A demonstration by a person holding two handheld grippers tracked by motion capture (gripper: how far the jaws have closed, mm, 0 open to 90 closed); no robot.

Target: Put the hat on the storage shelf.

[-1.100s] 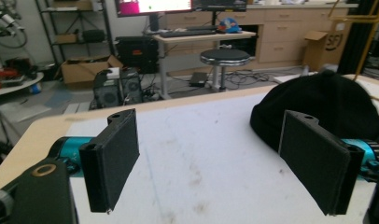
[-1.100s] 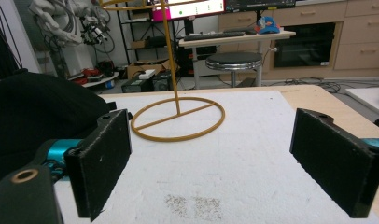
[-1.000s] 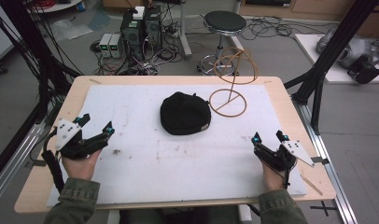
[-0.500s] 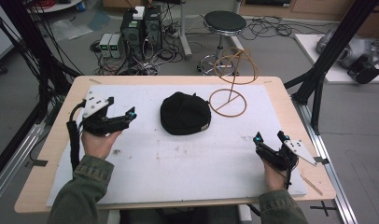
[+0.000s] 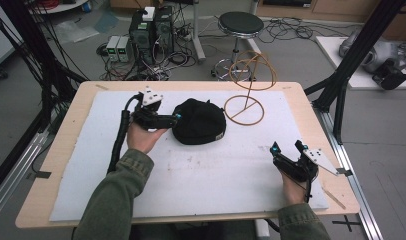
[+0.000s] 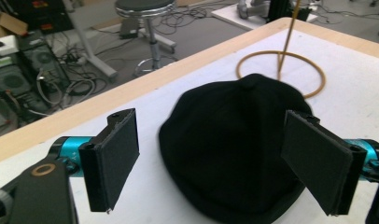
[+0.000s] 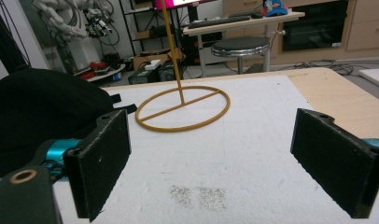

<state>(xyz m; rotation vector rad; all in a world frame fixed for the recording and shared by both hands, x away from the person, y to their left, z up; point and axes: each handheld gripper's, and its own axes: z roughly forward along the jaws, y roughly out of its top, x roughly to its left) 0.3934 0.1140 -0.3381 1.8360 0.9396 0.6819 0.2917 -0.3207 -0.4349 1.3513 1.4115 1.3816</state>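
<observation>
High view: left gripper at frame centre-left, fingers at left edge of black hat; spread hard to judge here. Right gripper lower right, fingers apart, empty, well apart from hat. Hat on white mat on table, wire stand just right of it.

Left gripper view: fingers wide open, gripping nothing; hat between and just beyond them.

Right gripper view: fingers wide open, empty; hat at left edge, stand ahead.

A lab: computer towers and tangled cables on the floor, a robot beyond the desk's right edge.
</observation>
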